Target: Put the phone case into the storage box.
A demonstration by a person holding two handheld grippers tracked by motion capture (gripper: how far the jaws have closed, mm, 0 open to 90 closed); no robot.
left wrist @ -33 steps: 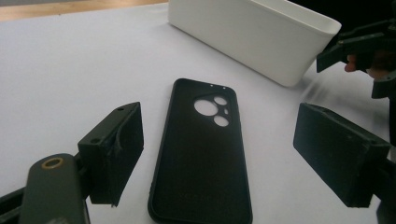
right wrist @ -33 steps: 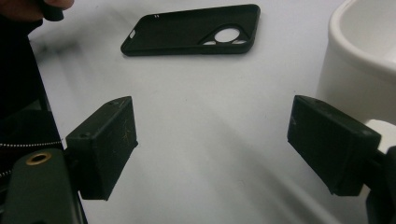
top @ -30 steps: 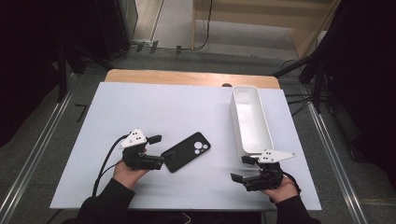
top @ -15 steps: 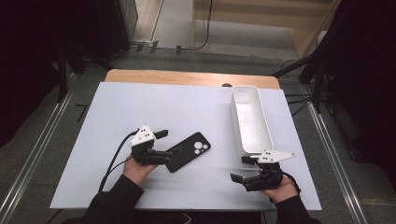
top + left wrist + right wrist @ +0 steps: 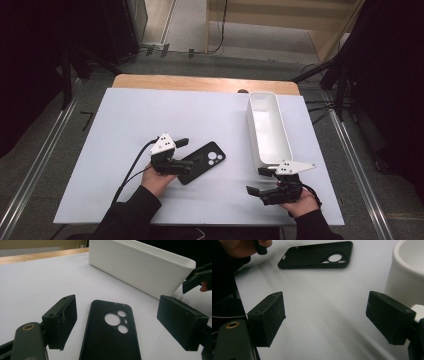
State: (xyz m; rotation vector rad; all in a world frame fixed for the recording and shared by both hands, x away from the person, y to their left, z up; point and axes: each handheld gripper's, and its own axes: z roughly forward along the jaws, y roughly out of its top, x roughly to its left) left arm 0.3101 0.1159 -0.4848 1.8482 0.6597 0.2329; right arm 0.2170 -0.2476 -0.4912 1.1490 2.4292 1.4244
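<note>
A black phone case [image 5: 202, 161] lies flat on the white tabletop [image 5: 150, 115], camera holes up. My left gripper [image 5: 183, 155] is at its left end, open, one jaw on each side of the case's near end without touching it. In the left gripper view the case [image 5: 110, 332] lies between the wide jaws of the left gripper [image 5: 121, 322]. My right gripper [image 5: 258, 181] stands open near the front right, nothing between its jaws. In the right gripper view the right gripper [image 5: 328, 317] faces bare table, with the case [image 5: 317, 255] farther off.
A long white bin [image 5: 270, 130] stands at the right, running front to back, just behind my right gripper; its wall is near in both gripper views [image 5: 140, 270] [image 5: 407, 277]. A wooden strip [image 5: 200, 82] edges the table's far side. Cables trail from both grippers.
My left gripper has moved right and slightly down to the phone case, so its jaws now straddle the case's end. The right gripper has stayed still.
</note>
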